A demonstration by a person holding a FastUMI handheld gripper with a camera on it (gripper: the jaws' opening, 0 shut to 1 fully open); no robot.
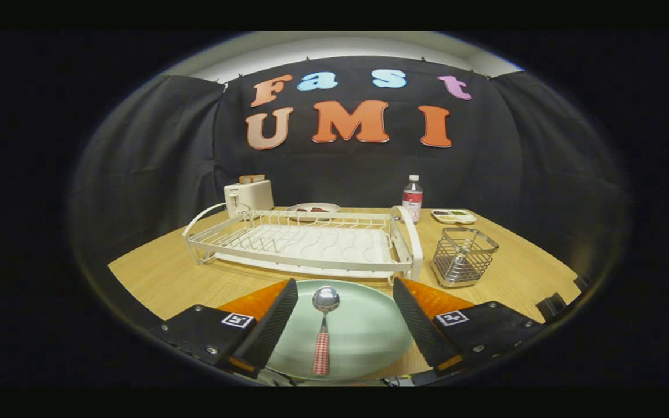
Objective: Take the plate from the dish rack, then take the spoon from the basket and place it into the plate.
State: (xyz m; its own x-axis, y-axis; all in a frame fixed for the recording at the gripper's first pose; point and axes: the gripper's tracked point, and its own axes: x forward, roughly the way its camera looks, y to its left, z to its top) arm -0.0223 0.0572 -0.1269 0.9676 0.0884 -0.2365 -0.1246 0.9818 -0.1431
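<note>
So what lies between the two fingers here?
In the gripper view, the spoon lies on the plate, between the open gripper fingers, touching neither.

A: What do we find nearest us on the table (166, 278)?
B: We see the plate (363, 337) lying flat, with the spoon (323, 334) resting on it, bowl end away from us. The gripper (344, 319) has its fingers spread apart, one on each side of the spoon, neither touching it.
A: And beyond the plate?
B: We place the dish rack (311, 244) just behind it, and the wire basket (463, 256) to the right of the rack.
A: Farther back?
B: Behind the rack's left end we find a toaster (248, 196), then a dish (313, 208), a bottle (412, 198) and a tray (454, 216) toward the right.
</note>
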